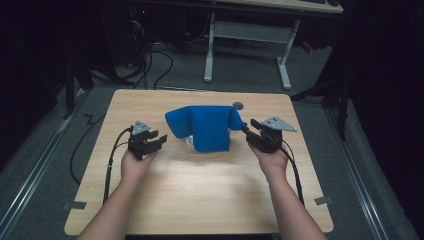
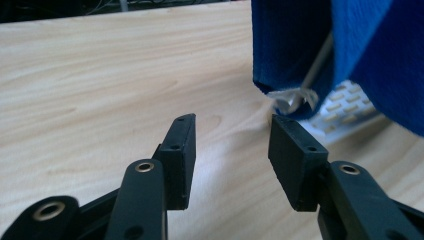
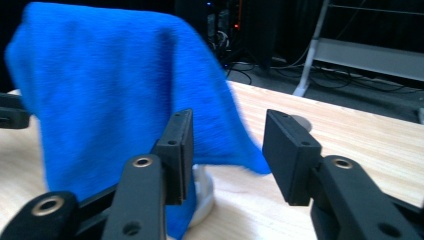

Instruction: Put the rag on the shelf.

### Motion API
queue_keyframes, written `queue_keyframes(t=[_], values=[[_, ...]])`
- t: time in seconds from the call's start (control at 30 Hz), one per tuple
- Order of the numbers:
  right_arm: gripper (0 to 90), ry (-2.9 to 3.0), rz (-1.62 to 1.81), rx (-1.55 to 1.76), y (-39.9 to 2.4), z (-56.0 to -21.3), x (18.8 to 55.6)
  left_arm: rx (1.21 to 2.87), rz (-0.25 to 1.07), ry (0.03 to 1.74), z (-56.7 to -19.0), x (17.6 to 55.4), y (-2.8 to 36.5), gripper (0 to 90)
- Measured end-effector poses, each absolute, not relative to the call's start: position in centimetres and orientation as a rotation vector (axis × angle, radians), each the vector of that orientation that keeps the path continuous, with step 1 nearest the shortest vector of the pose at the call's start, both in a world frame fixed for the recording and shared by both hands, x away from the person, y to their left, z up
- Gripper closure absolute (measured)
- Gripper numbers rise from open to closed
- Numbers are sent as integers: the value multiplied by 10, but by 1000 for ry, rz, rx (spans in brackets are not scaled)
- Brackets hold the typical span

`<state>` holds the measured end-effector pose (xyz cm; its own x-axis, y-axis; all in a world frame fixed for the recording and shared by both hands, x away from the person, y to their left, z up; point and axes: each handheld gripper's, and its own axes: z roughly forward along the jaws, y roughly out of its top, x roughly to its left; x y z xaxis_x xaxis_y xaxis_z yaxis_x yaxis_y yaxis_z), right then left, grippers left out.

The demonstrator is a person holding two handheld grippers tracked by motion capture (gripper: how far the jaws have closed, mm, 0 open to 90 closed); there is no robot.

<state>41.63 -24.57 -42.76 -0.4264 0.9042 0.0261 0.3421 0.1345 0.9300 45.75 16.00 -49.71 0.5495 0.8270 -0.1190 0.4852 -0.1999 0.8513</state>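
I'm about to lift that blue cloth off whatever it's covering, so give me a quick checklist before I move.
1. Left gripper open: ok.
2. Right gripper open: ok.
3. Both grippers empty: ok.
4. Blue cloth between the grippers, draped over a white object: ok.
5. What the white object is, and whether it stands steady: cannot tell.
6. Table bare around the cloth, apart from a small dark disc behind it: ok.

high view overhead, gripper views low, sharing blue cloth
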Motion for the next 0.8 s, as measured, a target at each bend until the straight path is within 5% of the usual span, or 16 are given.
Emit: queue_keyframes(t=[0.23, 0.37, 0.8], values=[[512, 1865, 1252, 1243, -237, -440, 430, 1855, 441, 1024, -501, 430, 154, 540], [869, 1893, 1213, 1235, -236, -449, 436, 1836, 429, 999, -502, 415, 156, 539], [880, 1814, 1093, 1251, -247, -426, 482, 1825, 454, 941, -501, 392, 161, 539]])
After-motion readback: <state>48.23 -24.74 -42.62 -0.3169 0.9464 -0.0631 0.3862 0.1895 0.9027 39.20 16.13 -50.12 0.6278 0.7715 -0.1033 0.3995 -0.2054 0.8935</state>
